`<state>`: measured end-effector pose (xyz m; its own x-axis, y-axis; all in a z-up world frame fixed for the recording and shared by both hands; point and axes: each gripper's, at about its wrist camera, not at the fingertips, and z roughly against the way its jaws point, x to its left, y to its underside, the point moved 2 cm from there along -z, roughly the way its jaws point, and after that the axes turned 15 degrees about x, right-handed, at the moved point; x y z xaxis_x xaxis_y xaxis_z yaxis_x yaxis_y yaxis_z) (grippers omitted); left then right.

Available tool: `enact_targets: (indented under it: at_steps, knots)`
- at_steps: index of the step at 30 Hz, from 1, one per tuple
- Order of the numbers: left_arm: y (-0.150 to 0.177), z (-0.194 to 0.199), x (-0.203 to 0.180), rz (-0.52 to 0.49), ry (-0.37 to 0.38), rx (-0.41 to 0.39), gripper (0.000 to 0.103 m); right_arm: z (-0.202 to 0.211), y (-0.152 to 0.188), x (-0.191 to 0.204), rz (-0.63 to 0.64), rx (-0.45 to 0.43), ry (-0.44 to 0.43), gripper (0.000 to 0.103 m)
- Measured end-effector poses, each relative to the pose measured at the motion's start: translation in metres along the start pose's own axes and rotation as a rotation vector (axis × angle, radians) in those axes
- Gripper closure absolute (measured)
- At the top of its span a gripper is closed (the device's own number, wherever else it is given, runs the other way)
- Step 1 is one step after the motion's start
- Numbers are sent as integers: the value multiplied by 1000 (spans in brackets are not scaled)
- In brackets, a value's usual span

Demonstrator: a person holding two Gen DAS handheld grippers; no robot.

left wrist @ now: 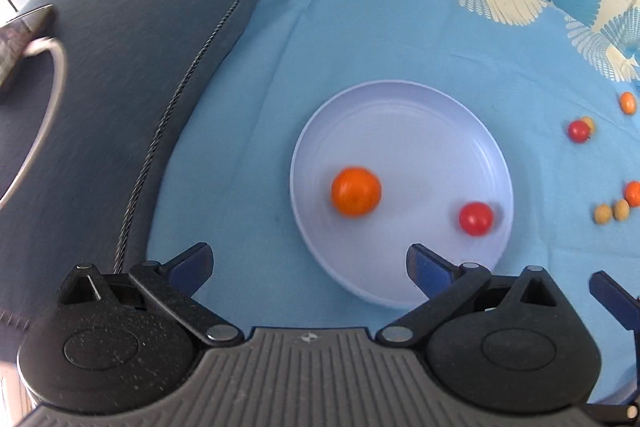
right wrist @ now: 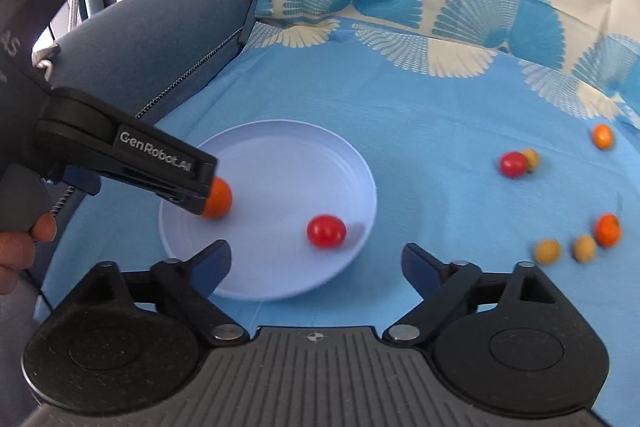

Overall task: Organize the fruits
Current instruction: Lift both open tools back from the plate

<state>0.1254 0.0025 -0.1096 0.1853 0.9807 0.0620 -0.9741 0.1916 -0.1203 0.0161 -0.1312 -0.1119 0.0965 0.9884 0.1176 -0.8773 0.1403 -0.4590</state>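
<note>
Sitting in the pale plate (left wrist: 400,131) right now are two little fruits — an orange one (left wrist: 355,191) and a red one (left wrist: 475,218). My left gripper (left wrist: 308,263) hangs just above the near side of the plate with its jaws wide apart, holding nothing. From my right side I can see the left one poking over the plate, right next to the orange fruit (right wrist: 218,203), though I cannot tell if it touches it. The orange fruit looks a bit blurry, so I think it may be rolling. My right gripper (right wrist: 316,263) also has its jaws wide apart and empty, hanging near the front edge of the plate (right wrist: 360,163). More fruits wait out on the blue cloth (right wrist: 420,131), off to my right and well away from the plate: a red one (right wrist: 512,164) touching a small tan one (right wrist: 531,159), an orange one far back (right wrist: 602,136), and another orange one (right wrist: 608,229) beside two small tan ones (right wrist: 547,251) (right wrist: 584,247). So I think I am in the middle of the job — some fruits are in, most are not. Next I would send my right jaws over to the red one on the cloth. It is round and small, so it could roll away. I should come down softly and squeeze gently, and not bump its tan friend.
</note>
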Motion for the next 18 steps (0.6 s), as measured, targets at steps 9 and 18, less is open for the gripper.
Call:
enact_targets:
  at_steps: [9,18]
  knots:
    - [62,62,3,-47,7,-100,0,75,26,8,-65,-95,-29,1]
    - [112,97,5,-62,-9,-174,0,120,61,10,-105,-151,-6,1]
